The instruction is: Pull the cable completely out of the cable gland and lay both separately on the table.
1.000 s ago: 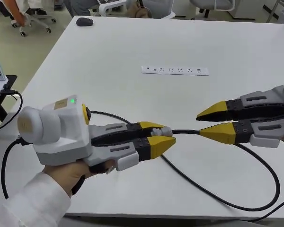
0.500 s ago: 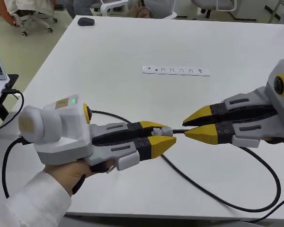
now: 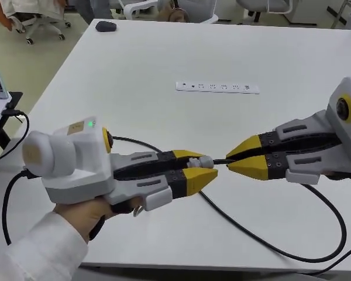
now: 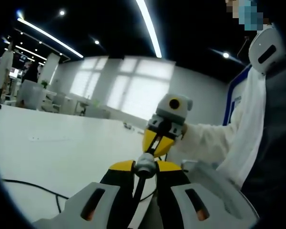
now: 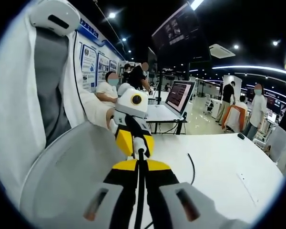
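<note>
The left hand-held gripper (image 3: 209,165) is clamped on the grey cable gland (image 3: 202,161), held over the near part of the white bench (image 3: 164,58). Tip to tip with it, the right hand-held gripper (image 3: 228,161) is closed on the black cable (image 3: 263,240) just where it leaves the gland. The cable is still in the gland, and its slack lies in a loop on the bench, well short of a power strip (image 3: 217,88).

White sleeve (image 3: 38,252), grey left tongs (image 3: 213,167), yellow tips (image 3: 200,178), green light (image 3: 90,124)
</note>
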Demonstrator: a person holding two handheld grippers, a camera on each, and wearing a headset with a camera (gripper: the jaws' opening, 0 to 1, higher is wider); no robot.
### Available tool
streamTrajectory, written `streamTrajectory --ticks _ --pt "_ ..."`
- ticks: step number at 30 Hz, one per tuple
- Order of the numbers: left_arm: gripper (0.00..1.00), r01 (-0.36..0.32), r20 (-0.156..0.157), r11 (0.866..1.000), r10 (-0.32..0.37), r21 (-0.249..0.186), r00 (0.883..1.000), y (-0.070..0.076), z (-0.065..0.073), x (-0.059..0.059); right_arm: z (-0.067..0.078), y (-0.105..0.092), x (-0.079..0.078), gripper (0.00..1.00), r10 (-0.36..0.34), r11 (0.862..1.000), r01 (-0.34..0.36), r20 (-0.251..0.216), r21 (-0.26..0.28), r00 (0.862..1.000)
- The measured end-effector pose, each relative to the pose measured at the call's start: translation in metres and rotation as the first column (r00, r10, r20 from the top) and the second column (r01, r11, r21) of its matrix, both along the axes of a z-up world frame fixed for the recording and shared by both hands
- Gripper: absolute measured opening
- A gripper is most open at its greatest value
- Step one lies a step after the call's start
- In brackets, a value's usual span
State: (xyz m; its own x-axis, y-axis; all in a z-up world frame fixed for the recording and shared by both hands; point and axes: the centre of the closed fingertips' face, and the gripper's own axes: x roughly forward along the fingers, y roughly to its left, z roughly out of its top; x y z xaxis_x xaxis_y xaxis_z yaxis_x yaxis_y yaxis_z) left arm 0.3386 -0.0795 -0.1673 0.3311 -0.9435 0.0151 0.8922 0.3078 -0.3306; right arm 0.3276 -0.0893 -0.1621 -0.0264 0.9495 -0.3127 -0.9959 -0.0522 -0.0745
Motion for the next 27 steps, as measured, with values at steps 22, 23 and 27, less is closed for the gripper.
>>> streamTrajectory --ticks 22,23,27 --pt "0.18 -0.017 -0.014 1.0 0.017 0.009 1.0 0.002 -0.003 0.003 -0.018 -0.039 0.013 0.03 -0.07 0.998 0.07 0.001 -0.01 0.998" --pt "0.18 -0.019 -0.015 1.0 0.019 0.007 1.0 0.003 -0.003 0.004 -0.02 -0.042 0.015 0.03 -0.081 0.997 0.081 -0.002 -0.014 0.997" --pt "0.18 -0.03 -0.02 1.0 0.03 0.0 0.999 0.005 -0.002 0.005 -0.028 -0.055 0.021 0.03 -0.117 0.993 0.117 -0.009 -0.033 0.993"
